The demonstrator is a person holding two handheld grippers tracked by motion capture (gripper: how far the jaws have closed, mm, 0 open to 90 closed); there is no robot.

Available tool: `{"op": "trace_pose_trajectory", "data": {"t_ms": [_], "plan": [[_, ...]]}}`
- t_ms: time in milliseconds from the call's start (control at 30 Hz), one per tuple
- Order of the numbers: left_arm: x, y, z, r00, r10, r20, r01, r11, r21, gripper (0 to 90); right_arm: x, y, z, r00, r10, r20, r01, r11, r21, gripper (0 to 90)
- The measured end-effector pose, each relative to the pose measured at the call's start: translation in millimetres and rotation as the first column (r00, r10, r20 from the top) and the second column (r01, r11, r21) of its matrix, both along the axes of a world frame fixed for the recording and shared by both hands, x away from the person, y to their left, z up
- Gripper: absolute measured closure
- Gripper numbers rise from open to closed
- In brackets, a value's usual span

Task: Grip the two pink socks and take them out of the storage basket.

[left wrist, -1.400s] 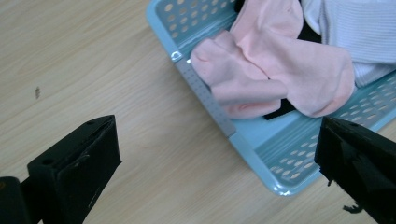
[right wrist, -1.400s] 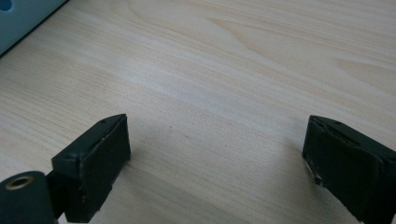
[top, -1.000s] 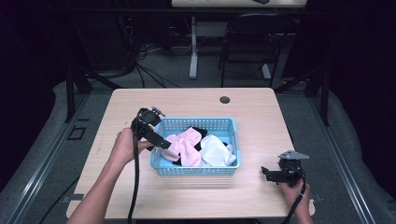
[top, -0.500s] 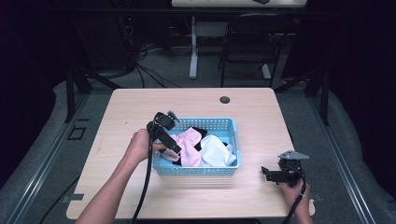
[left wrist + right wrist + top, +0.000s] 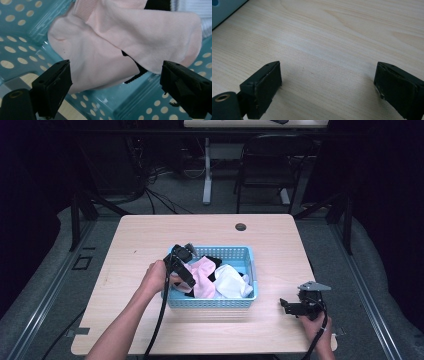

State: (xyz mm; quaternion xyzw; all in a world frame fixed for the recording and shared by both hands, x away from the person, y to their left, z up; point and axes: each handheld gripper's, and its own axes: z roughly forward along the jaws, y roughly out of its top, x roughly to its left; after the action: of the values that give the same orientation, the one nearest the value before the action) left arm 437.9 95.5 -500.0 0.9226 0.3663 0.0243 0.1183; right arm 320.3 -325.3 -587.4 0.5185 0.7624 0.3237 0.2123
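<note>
The left gripper (image 5: pixel 115 82) is held inside the basket (image 5: pixel 247 254), at its left end, over the pink sock (image 5: pixel 105 50). Its jaws have just been closing a little but are spread wide on either side of the sock, not pressing it. The right gripper (image 5: pixel 327 82) is held over the table (image 5: pixel 150 235) near its front right corner, jaws apart and empty.

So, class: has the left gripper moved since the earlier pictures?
Yes. The left gripper has moved rightward from the blue basket's left rim to inside it, above the pink sock.
</note>
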Motion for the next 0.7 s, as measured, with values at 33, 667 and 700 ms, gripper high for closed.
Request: {"op": "trace_pose_trajectory", "data": {"t_ms": [33, 667, 700], "plan": [[0.4, 0.0, -1.6, 1.0, -0.005, -0.005, 0.005, 1.0, 0.004, 10.7, 0.0, 0.0, 0.0, 1.0, 0.0, 0.0, 0.0, 1.0, 0.0, 7.1], [4.7, -6.7, -15.9, 1.0, 0.004, -0.006, -0.004, 0.9987, 0.052, 35.7, 0.0, 0.0, 0.0, 1.0, 0.0, 0.0, 0.0, 1.0, 0.0, 7.1], [4.9, -7.6, -17.1, 1.0, -0.002, -0.01, 0.003, 0.9981, 0.061, 39.2, 0.0, -0.1, 0.1, 1.0, 0.001, -0.001, -0.001, 1.0, 0.0, 7.1]]}}
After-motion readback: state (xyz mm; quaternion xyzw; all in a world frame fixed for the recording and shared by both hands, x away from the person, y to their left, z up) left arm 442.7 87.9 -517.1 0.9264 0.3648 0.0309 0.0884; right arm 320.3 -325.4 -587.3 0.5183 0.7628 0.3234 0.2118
